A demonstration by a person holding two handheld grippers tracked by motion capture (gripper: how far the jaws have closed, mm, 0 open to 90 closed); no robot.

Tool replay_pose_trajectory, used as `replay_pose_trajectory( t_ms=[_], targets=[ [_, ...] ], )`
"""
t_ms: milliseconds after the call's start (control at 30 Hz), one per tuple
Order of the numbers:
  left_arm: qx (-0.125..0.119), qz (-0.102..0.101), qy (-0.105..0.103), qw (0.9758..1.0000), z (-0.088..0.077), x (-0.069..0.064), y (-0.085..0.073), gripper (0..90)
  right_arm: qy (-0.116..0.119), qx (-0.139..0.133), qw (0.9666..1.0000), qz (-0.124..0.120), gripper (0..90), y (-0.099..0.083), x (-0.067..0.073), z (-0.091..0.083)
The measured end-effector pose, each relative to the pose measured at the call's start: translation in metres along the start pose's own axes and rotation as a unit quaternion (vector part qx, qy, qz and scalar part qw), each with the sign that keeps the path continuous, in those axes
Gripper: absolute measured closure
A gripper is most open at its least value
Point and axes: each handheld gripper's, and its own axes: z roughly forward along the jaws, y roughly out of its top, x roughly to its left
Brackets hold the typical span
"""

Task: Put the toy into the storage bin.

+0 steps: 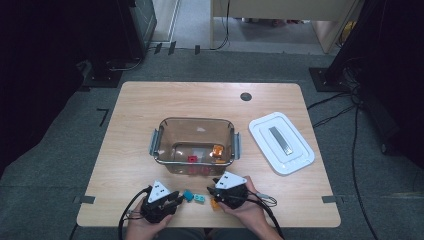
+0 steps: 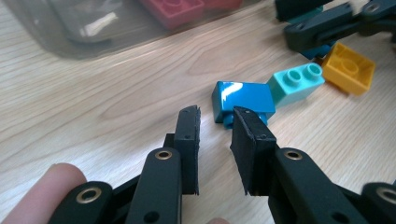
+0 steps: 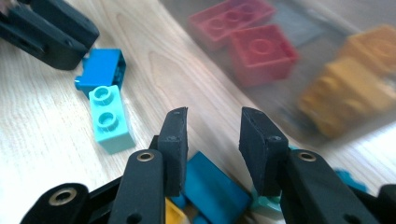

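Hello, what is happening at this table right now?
A person holds a gripper in each hand at the near table edge, beside a few loose toy bricks. The left gripper is open, its jaws close to a blue brick but not gripping it. The right gripper is open too, above more bricks. A light teal brick lies between them. The clear bin already holds red and orange bricks, and its white lid lies off to the right.

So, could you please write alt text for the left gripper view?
The left gripper, jaws open, points at a blue brick on the wooden table. Beyond lie a turquoise brick and a yellow brick.
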Motion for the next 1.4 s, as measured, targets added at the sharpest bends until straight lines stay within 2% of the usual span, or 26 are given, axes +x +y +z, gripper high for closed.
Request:
replay_pose_trajectory(
  t_ms=[67, 167, 267, 333, 467, 500, 533, 600, 633, 700, 800, 867, 967, 1100, 1200, 1300, 1400],
  targets=[
    [-0.001, -0.002, -0.009, 1.0, 0.006, -0.005, 0.003, 72.7, 0.011, -0.017, 0.9997, 0.016, 62.1, 0.002, 0.0, -0.009],
    [-0.001, 0.017, -0.013, 0.9998, 0.015, -0.016, 0.009, 72.3, 0.032, -0.032, 0.9988, 0.019, 59.7, 0.008, 0.009, -0.014],
    [0.001, 0.021, -0.019, 0.9996, 0.016, -0.018, 0.009, 71.4, 0.057, -0.027, 0.998, -0.001, 56.5, 0.014, 0.027, -0.008],
    [-0.001, 0.014, -0.014, 0.9998, 0.01, -0.011, 0.006, 66.7, 0.049, -0.019, 0.9985, -0.013, 55.4, 0.017, 0.036, -0.002],
    [-0.005, -0.01, 0.029, 0.9995, -0.01, 0.02, -0.003, 53.4, 0.05, -0.008, 0.9987, -0.004, 52.2, 0.021, 0.042, 0.013],
    [-0.006, -0.016, 0.053, 0.9985, -0.015, 0.031, -0.005, 51.8, 0.05, -0.005, 0.9987, -0.003, 52.0, 0.021, 0.042, 0.015],
    [-0.008, -0.024, 0.067, 0.9974, -0.019, 0.04, -0.006, 50.5, 0.048, -0.001, 0.9988, -0.004, 52.2, 0.021, 0.043, 0.018],
    [-0.011, -0.038, 0.083, 0.9958, -0.024, 0.053, -0.006, 47.8, 0.041, 0.007, 0.9991, -0.011, 53.5, 0.021, 0.046, 0.023],
    [-0.012, -0.039, 0.098, 0.9943, -0.026, 0.06, -0.007, 47.2, 0.035, 0.013, 0.9992, -0.015, 54.2, 0.021, 0.047, 0.024],
    [-0.012, -0.038, 0.119, 0.9921, -0.028, 0.067, -0.009, 45.9, 0.018, 0.023, 0.9991, -0.031, 57.3, 0.019, 0.05, 0.028],
    [-0.015, -0.04, 0.145, 0.9886, -0.031, 0.078, -0.011, 44.7, 0.01, 0.016, 0.9988, -0.044, 64.8, 0.017, 0.051, 0.025],
    [-0.02, -0.045, 0.161, 0.9857, -0.031, 0.085, -0.011, 42.7, 0.0, 0.012, 0.9985, -0.053, 66.2, 0.013, 0.049, 0.022],
    [-0.028, -0.053, 0.179, 0.982, -0.031, 0.094, -0.012, 38.4, -0.004, 0.005, 0.9987, -0.05, 66.5, 0.005, 0.043, 0.015],
    [-0.029, -0.059, 0.191, 0.9795, -0.031, 0.1, -0.012, 32.0, -0.024, -0.002, 0.9988, -0.043, 66.5, -0.006, 0.03, 0.003],
    [-0.029, -0.062, 0.191, 0.9793, -0.031, 0.102, -0.012, 28.4, -0.039, -0.004, 0.9982, -0.045, 66.5, -0.014, 0.02, -0.005],
    [-0.03, -0.061, 0.184, 0.9806, -0.033, 0.104, -0.013, 28.1, -0.056, -0.005, 0.997, -0.053, 67.1, -0.021, 0.008, -0.013],
    [-0.034, -0.067, 0.177, 0.9814, -0.034, 0.106, -0.013, 28.1, -0.063, -0.004, 0.9971, -0.044, 67.0, -0.028, -0.003, -0.021]
  ],
)
